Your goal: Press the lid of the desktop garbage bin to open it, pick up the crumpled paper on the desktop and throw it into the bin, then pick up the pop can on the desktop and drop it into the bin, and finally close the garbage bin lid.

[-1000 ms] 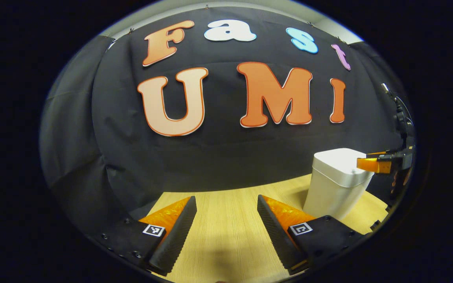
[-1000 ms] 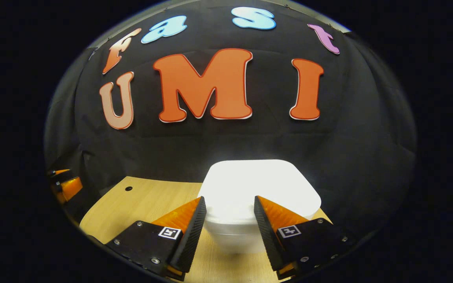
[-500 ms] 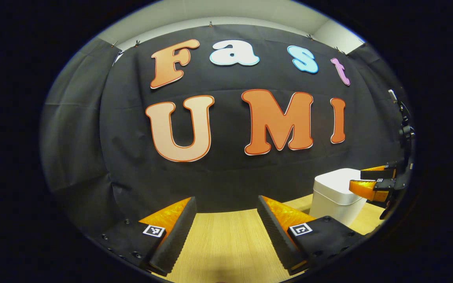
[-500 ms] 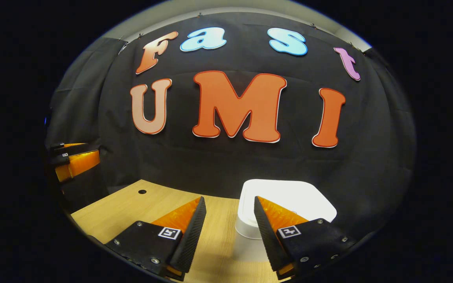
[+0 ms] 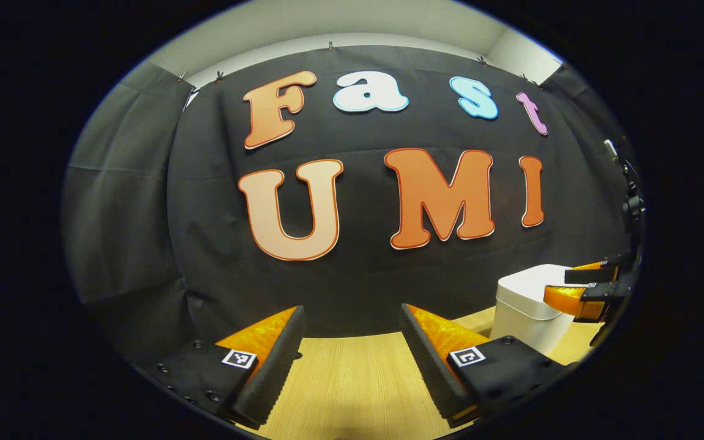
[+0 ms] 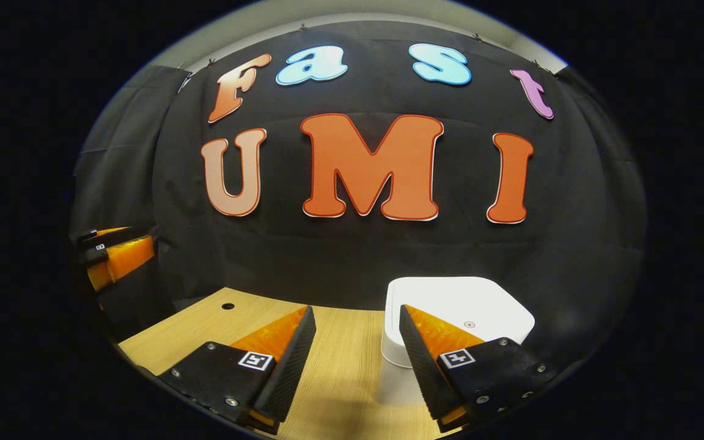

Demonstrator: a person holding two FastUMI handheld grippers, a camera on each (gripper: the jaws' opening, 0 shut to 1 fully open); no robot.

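The white garbage bin (image 6: 459, 305) stands on the wooden desk (image 6: 340, 342) with its lid flat down, just behind my right gripper's right finger. My right gripper (image 6: 355, 315) hangs open above the desk, nothing between its fingers, the bin a little to its right. In the left gripper view the same bin (image 5: 526, 302) is at the far right, and the right gripper (image 5: 584, 287) hovers over its far side. My left gripper (image 5: 352, 315) is open and empty over bare desk (image 5: 352, 373), well left of the bin. In the right gripper view the left gripper (image 6: 113, 253) shows at the left edge.
The black cloth wall rises close behind the desk's back edge. A small round hole (image 6: 228, 305) sits in the desk top at the back left in the right gripper view. A dark stand (image 5: 630, 195) is at the right edge of the left gripper view.
Both grippers have risen and drawn back from the bin, which now sits lower and smaller in both views. The right gripper has left the lid and moved left of it.
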